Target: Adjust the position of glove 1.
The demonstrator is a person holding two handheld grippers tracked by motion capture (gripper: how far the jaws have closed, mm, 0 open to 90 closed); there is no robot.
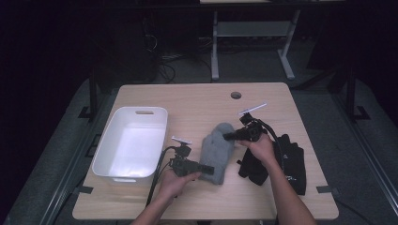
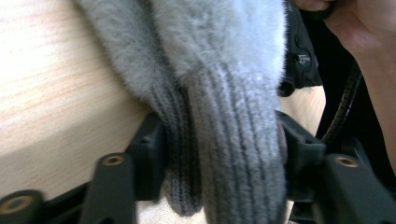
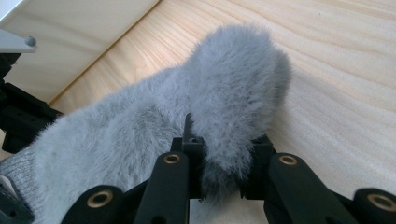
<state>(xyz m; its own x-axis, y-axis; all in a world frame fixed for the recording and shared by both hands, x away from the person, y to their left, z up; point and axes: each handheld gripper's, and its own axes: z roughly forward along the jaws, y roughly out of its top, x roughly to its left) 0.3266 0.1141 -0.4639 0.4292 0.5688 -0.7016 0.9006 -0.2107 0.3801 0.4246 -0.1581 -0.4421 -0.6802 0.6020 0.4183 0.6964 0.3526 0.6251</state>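
Grey mittens (image 3: 187,107): fuzzy fleece, ribbed knit cuffs. Table (image 1: 197,101): pale matt wood grain. Tub (image 1: 129,143): smooth white plastic.

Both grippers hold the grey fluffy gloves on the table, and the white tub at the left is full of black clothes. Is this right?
Not quite. The white tub is empty, as the high view shows; the black clothes lie on the table at the right. Both grippers do hold the grey gloves.

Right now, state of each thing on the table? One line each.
Grey fuzzy mittens: stacked, lying flat, held at both ends.
Left gripper: jaws around the ribbed cuffs, pads against the knit.
Right gripper: jaws pinched on the fuzzy tip.
White bin: upright, empty.
Black gloves: heaped beside the right hand, untouched by the jaws.
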